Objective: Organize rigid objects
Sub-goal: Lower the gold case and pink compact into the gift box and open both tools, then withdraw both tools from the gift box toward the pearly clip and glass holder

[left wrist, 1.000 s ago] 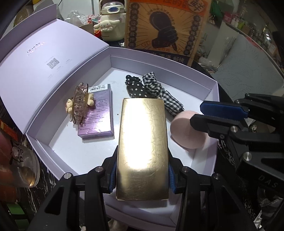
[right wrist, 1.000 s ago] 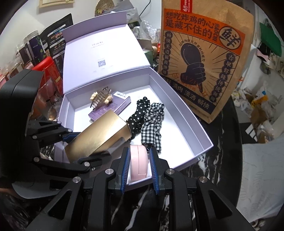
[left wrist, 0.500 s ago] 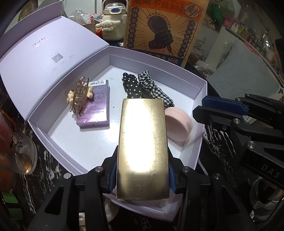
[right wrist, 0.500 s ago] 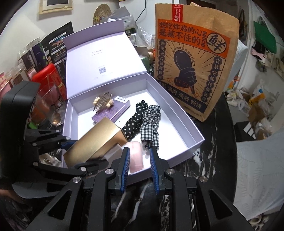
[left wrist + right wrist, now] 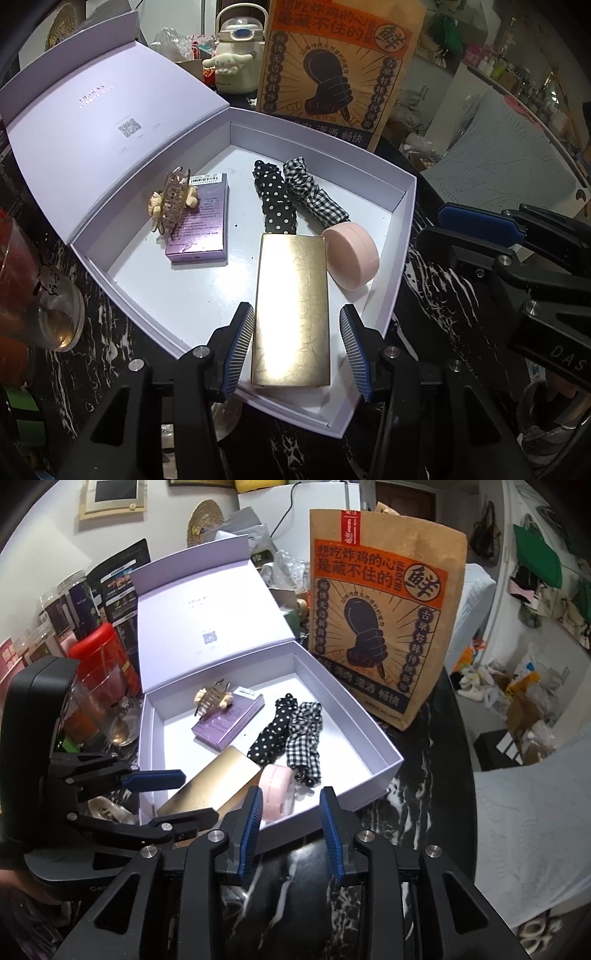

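Evidently this is the letting-go step: the gold box [image 5: 290, 314] lies flat in the near right part of the lavender gift box [image 5: 404, 218], and the left gripper [image 5: 295, 347] has just been opening, its jaws apart on either side with a gap showing (nothing pinched). The pink round case [image 5: 275, 788] leans just right of it, freed; the right gripper [image 5: 291, 830] has likewise just been opening, jaws spread and empty. Next, I'd judge, both hands must draw back clear without nudging either piece, then seek another loose item.
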Tool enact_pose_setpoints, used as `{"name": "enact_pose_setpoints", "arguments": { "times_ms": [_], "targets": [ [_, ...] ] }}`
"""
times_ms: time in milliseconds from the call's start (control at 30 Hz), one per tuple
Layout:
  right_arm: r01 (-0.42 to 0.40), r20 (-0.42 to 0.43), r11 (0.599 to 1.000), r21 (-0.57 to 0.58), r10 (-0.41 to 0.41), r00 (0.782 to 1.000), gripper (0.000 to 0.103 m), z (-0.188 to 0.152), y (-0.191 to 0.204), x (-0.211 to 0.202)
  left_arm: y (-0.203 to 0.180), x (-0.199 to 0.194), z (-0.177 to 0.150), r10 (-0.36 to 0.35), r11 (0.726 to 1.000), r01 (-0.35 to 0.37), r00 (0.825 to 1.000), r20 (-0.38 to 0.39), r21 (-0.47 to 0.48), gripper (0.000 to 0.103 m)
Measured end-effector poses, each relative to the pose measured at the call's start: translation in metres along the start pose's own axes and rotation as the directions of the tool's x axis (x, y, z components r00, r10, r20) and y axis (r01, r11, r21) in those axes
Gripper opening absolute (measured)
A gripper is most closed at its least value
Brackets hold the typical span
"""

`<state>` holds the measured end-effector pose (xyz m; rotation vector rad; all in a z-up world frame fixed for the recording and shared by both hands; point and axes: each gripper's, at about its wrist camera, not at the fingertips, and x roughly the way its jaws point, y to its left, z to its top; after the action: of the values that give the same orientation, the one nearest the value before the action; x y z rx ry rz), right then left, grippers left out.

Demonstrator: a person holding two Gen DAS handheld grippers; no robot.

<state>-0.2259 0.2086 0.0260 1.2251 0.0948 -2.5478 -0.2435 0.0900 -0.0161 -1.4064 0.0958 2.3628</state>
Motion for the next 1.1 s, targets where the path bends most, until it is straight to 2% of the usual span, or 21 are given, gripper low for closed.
{"name": "enact_pose_setpoints", "arguments": {
  "times_ms": [100,233,267,367,533,600,667,800,1100],
  "targets": [
    [0.000,0.008,1.000,-0.002,0.000,1.000,0.032,-0.002,0.002,-0.005,0.000,-0.004,-0.002,0.008,1.000,-0.008,1.000,-0.006,-0.005,0.049],
    [0.003,0.017,1.000,-0.005,-0.002,1.000,0.033,-0.003,0.005,-0.010,0.001,-0.010,-0.002,0.017,1.000,-0.017,1.000,0.013,-0.013,0.064],
    [0.002,0.019,1.000,-0.005,-0.002,1.000,0.036,-0.004,0.005,-0.012,0.001,-0.014,-0.004,0.018,1.000,-0.018,1.000,0.021,-0.015,0.065],
    [0.000,0.029,1.000,-0.001,0.000,1.000,0.037,-0.004,0.006,-0.017,0.000,-0.022,-0.004,0.027,0.999,-0.026,0.999,0.039,-0.018,0.065],
    [0.000,0.050,1.000,0.002,0.000,0.999,0.045,-0.006,0.009,-0.027,-0.001,-0.033,-0.008,0.047,0.999,-0.045,0.997,0.057,-0.020,0.065],
    [0.008,0.062,1.000,-0.003,-0.008,0.998,0.060,-0.007,0.011,-0.030,-0.001,-0.038,-0.011,0.054,0.998,-0.053,0.997,0.064,-0.018,0.066],
    [0.012,0.074,1.000,-0.006,-0.012,0.997,0.061,-0.008,0.013,-0.034,-0.001,-0.043,-0.014,0.061,0.998,-0.060,0.996,0.071,-0.019,0.066],
    [0.020,0.089,1.000,-0.014,-0.018,0.996,0.073,-0.010,0.019,-0.041,-0.001,-0.053,-0.018,0.074,0.997,-0.073,0.994,0.085,-0.017,0.066],
    [0.051,0.120,0.998,-0.030,-0.047,0.992,0.076,-0.019,0.032,-0.061,0.001,-0.068,-0.029,0.080,0.997,-0.077,0.990,0.119,-0.033,0.066]
  ]
}}
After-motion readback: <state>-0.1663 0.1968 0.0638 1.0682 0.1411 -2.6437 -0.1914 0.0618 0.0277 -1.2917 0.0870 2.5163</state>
